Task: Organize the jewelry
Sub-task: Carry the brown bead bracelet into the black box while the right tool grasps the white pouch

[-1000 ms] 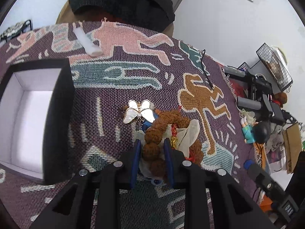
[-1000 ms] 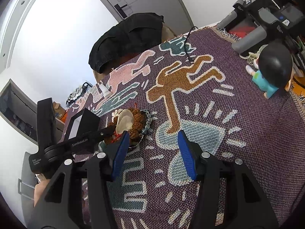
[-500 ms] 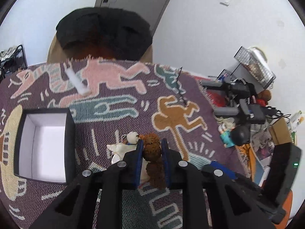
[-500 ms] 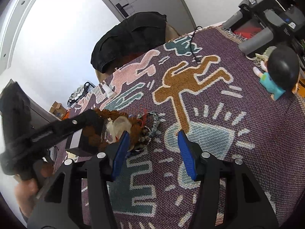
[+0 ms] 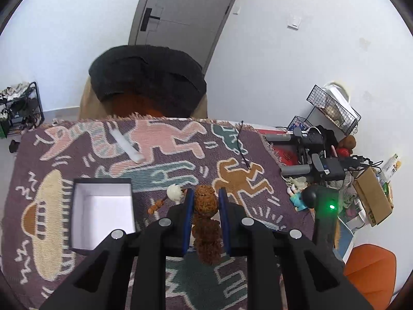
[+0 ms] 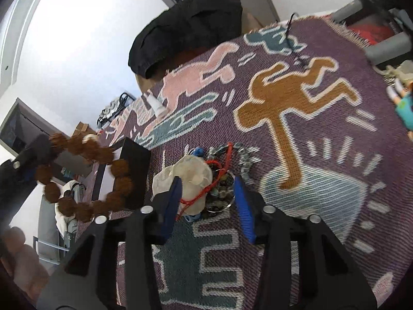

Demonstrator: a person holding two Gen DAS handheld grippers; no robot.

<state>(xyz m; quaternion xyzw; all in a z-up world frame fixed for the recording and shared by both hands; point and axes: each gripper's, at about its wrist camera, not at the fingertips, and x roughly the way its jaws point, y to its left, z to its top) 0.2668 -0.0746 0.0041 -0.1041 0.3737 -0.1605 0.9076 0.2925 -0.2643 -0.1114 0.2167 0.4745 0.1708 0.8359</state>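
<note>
My left gripper (image 5: pixel 205 195) is shut on a brown bead bracelet (image 5: pixel 205 208) and holds it in the air, right of an open black box with a white inside (image 5: pixel 102 206). In the right wrist view the bracelet (image 6: pixel 85 175) hangs as a loop from the left gripper (image 6: pixel 38 152) beside the box (image 6: pixel 135 173). My right gripper (image 6: pixel 206 188) is open, low over a jewelry pile (image 6: pixel 204 178): a pale shell piece, red cord, green beads and a chain. A white pearl piece (image 5: pixel 174 191) shows beside the left fingers.
A patterned woven rug (image 5: pixel 160 152) covers the table. A white tube (image 5: pixel 127 146) and a black cable (image 5: pixel 241 144) lie at the far side. A doll figure (image 5: pixel 302 197), devices and a wire basket (image 5: pixel 333 108) crowd the right edge. A black-draped chair (image 5: pixel 147 82) stands behind.
My left gripper has lifted the brown bracelet off the pile and risen, moving toward the box. My right gripper has moved in low over the remaining pile.
</note>
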